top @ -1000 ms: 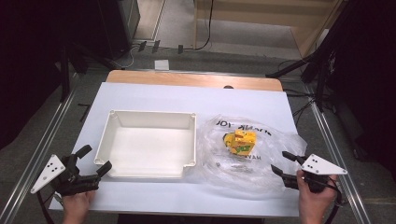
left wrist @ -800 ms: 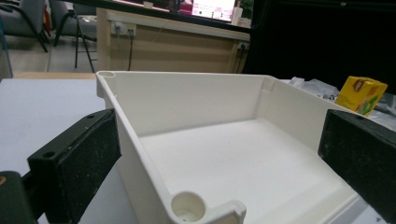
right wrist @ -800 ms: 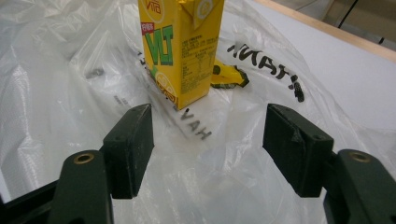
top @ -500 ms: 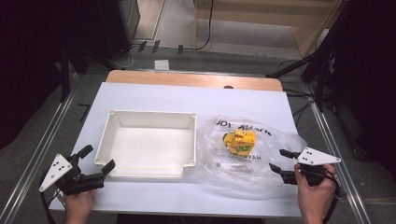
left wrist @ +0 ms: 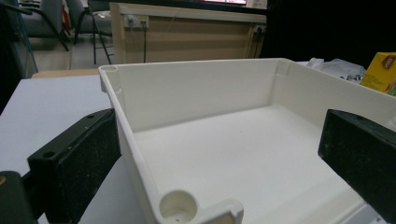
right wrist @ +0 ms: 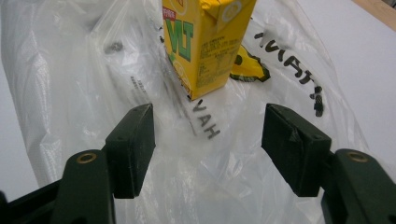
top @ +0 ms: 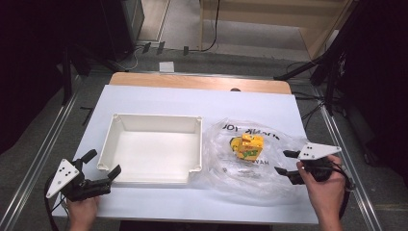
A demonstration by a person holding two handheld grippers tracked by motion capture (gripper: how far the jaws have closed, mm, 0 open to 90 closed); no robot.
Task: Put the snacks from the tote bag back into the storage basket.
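A white plastic tray (top: 197, 144) sits left of centre on the white table, with nothing in it. To its right lies a clear plastic bag (top: 226, 168) with black lettering, holding yellow drink cartons (top: 247, 147). My left gripper (top: 102, 163) is open at the tray's near left corner. In the left gripper view the tray's corner wall (left wrist: 135, 154) runs between the jaws, one jaw outside and one over the tray floor. My right gripper (top: 287, 164) is open at the bag's right edge. In the right gripper view its jaws spread over the bag (right wrist: 74, 70), with a yellow carton (right wrist: 205, 42) just ahead.
The white sheet (top: 159, 98) covers most of the table, and a strip of wood (top: 192, 82) shows at the far edge. Metal rails (top: 33, 159) run along both sides. Dark stands and cables fill the floor beyond.
Both grippers have edged forward and inward: the left closer to the tray's near corner, the right a little left onto the bag's edge. Both stay open.
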